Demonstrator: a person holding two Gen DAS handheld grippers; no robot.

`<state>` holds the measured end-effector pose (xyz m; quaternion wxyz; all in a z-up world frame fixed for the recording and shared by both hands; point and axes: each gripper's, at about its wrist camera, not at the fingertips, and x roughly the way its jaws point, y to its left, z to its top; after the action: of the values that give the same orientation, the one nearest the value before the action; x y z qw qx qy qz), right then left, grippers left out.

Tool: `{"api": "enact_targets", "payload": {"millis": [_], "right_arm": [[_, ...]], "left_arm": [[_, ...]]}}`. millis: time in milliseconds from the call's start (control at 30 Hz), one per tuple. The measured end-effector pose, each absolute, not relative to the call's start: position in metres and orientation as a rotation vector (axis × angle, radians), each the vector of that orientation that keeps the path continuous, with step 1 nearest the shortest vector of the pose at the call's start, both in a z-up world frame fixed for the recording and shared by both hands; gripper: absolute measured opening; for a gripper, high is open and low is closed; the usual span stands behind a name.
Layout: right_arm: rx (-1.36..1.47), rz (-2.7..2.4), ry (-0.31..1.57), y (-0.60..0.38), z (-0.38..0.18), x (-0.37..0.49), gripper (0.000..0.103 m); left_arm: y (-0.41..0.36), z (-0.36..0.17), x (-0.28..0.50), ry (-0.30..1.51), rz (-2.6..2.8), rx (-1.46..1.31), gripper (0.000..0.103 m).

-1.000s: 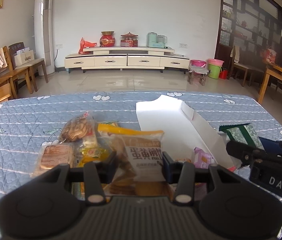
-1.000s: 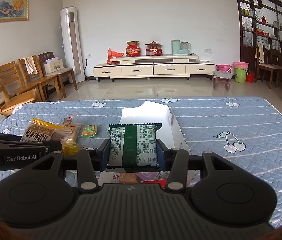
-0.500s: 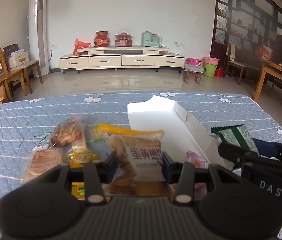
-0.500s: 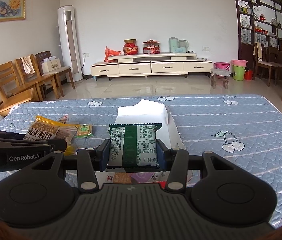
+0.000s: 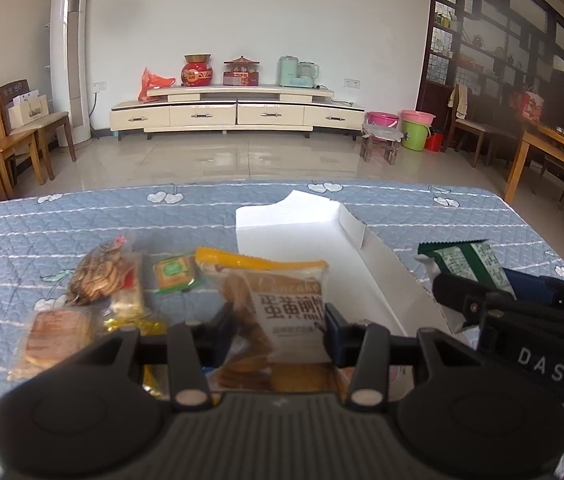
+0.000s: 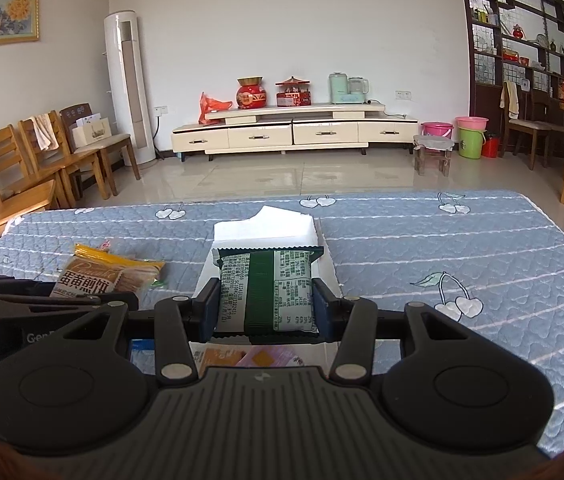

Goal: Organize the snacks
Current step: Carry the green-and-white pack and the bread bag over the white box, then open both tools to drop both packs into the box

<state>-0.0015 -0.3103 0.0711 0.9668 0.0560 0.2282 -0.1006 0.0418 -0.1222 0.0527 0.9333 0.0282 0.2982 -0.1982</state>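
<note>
With the right claw pinching the green packet and the left claw pinching the pancake bag, lower each flat into the white box at twelve o'clock, one at a time so neither claw crowds the other.

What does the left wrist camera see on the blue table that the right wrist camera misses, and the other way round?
Only the left wrist view shows the small green packet and the clear-wrapped biscuits left of the pancake pack. Only the right wrist view shows the pink and orange packets lying in the white box's near end. Both show the left tool gripping the pancake pack, the right tool gripping the green wafer pack, and the white box.
</note>
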Motion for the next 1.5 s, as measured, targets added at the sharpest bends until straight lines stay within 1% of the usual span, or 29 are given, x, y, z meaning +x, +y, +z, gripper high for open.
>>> {"api": "enact_targets", "payload": {"millis": [333, 633, 867, 1300, 1500], "right_arm": [[0.115, -0.214, 0.483, -0.330, 0.067, 0.023, 0.058], [0.124, -0.190, 0.546, -0.346, 0.061, 0.055, 0.058], [0.148, -0.151, 0.632, -0.365, 0.055, 0.093, 0.058], [0.150, -0.079, 0.706, -0.370, 0.049, 0.173, 0.058], [0.145, -0.085, 0.724, -0.372, 0.044, 0.192, 0.059]], "left_arm": [[-0.140, 0.049, 0.065, 0.620, -0.404, 0.059, 0.045], [-0.161, 0.043, 0.091, 0.643, -0.414, 0.073, 0.045], [-0.179, 0.034, 0.120, 0.701, -0.437, 0.056, 0.045], [-0.200, 0.023, 0.165, 0.758, -0.435, 0.059, 0.045], [-0.211, 0.020, 0.179, 0.754, -0.439, 0.062, 0.045]]}}
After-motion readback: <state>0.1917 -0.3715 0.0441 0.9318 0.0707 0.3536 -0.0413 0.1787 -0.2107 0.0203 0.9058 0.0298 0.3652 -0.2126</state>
